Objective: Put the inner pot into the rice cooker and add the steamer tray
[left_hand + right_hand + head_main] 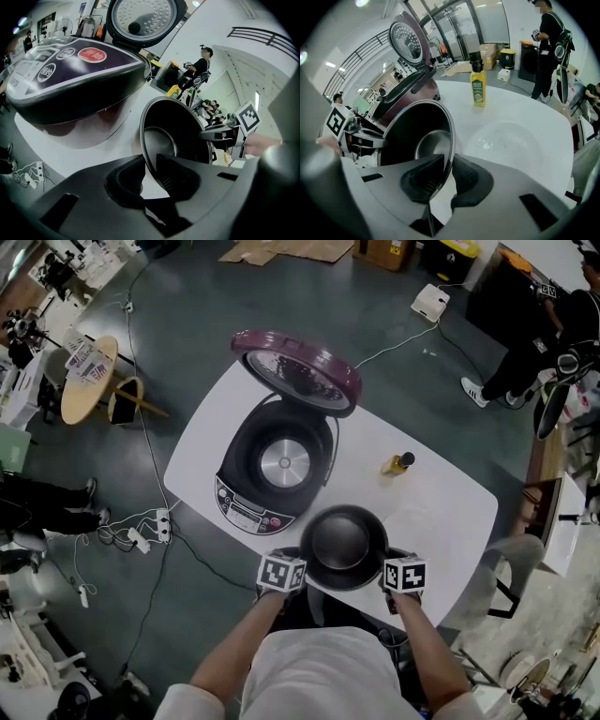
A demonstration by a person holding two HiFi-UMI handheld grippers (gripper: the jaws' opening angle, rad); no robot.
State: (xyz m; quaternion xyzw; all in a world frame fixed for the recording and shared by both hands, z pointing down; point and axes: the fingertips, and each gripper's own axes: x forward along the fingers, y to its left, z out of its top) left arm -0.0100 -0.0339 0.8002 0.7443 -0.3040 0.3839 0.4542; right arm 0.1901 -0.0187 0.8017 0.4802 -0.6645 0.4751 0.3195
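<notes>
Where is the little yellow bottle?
In the head view, the yellow bottle stands on the white table, right of the open rice cooker, beyond the inner pot.

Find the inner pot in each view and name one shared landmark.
Head view: inner pot bottom centre, below the rice cooker.
Left gripper view: inner pot centre right, rice cooker upper left.
Right gripper view: inner pot centre left, rice cooker upper left.
Shared landmark: the rice cooker, lid open.

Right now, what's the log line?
left hand-held gripper: shut on black metal inner pot rim; right hand-held gripper: same; dark-purple rice cooker: lid open
</notes>
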